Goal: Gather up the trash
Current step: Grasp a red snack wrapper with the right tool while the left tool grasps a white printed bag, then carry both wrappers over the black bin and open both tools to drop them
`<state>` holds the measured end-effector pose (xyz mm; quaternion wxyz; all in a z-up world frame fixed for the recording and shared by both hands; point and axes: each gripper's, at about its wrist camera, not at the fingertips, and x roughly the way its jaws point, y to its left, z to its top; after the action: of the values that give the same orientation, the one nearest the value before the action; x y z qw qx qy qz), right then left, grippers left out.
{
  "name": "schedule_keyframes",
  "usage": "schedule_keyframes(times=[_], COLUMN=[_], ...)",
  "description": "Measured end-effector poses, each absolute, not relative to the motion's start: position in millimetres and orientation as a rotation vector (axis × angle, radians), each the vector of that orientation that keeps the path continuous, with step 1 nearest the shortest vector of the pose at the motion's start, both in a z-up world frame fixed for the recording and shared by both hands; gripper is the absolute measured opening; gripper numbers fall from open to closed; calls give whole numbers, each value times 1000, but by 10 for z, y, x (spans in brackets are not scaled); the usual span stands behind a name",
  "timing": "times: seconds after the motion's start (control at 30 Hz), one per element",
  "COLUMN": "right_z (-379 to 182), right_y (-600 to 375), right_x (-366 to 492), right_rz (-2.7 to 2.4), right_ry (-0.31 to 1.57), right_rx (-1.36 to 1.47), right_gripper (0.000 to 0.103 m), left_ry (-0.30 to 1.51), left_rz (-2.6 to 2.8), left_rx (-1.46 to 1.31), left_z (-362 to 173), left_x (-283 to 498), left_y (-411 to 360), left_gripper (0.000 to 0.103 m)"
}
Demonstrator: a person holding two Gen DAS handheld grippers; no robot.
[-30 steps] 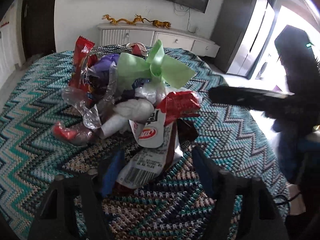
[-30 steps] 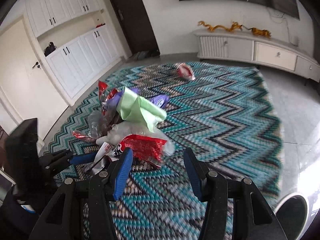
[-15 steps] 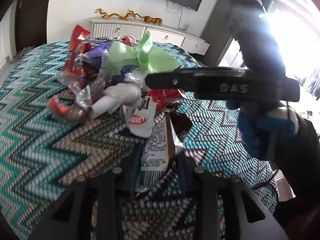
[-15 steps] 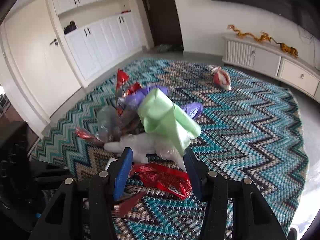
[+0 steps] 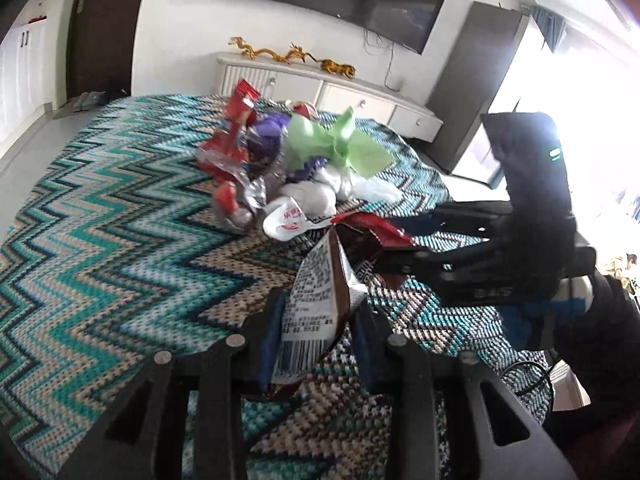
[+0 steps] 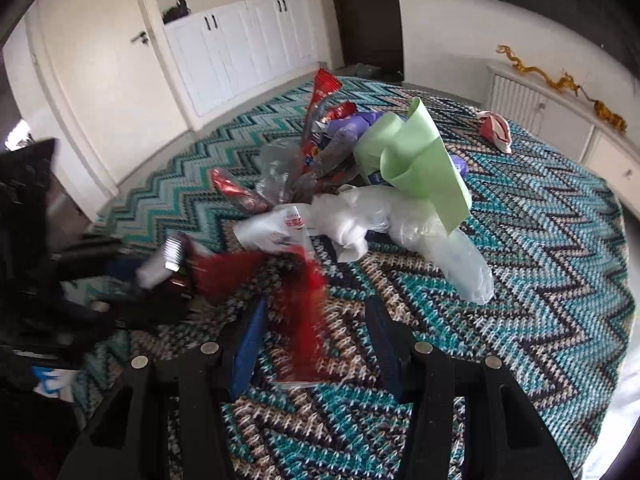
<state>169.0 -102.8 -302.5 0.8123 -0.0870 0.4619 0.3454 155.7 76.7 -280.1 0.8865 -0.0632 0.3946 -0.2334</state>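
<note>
1. Left gripper [image 5: 316, 344]: blue-padded fingers [image 5: 269, 336] pinch a snack wrapper [image 5: 316, 304] by its barcode end. It is crinkly film, white print panel outside, dark brown and foil lining, folded lengthwise. The pinch sits low on the wrapper, I judge so the rest hangs free of the rug.

2. Right gripper [image 6: 314, 342]: fingers [image 6: 250, 340] closing around a red wrapper [image 6: 300, 312]. It lies between the pads; motion blur hides whether they press on it yet. Glossy film, long and flat.

3. Zigzag rug [image 5: 100, 256]: carries everything. Knitted-looking weave, teal, cream and dark chevrons. Both held wrappers sit over its near edge, beside each other.

4. Trash heap [image 6: 352, 184], toward the rug's middle: loose litter bunched together, presumably raked into one pile for easy collecting.
   - White crumpled wrapper with red logo [image 5: 286, 220], soft, at the heap's near side.
   - Clear plastic bag [image 6: 452, 252], limp and translucent, trailing toward the rug's right edge in the right wrist view.
   - Pale green sheet [image 6: 416, 164], stiff, folded into curls, topmost.
   - Purple bag [image 5: 268, 132] and tall red packet [image 6: 322, 92], upright at the back.

5. Red-and-white scrap [image 6: 496, 130]: alone near the rug's far edge, well apart from the heap; not yet gathered.

6. Beyond: low white cabinet [image 5: 320, 88] against the wall.
</note>
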Motion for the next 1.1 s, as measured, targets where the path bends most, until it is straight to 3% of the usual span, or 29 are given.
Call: schedule_keyframes(times=[0.1,0.2,0.7,1.1], right_z=[-3069,-3020,-2110,-1343], right_y=[-978,-962,-1819,-3140], right_x=[1673,1592,718,-52], right_rz=[720,699,576,260], right_ry=[998,983,750,527], right_rx=[-188,-188,89,210], right_gripper=[16,11,9,8], left_ry=[800,781,648,579], left_rz=[-458,-434,-430,-671], left_rx=[-135,-138,-87,-17], left_z=[-2712,-2631,-2050,-1495], left_x=[1511,1458,1157,1231], left_y=[830,890,674,-514], left_gripper=[30,29,27,25])
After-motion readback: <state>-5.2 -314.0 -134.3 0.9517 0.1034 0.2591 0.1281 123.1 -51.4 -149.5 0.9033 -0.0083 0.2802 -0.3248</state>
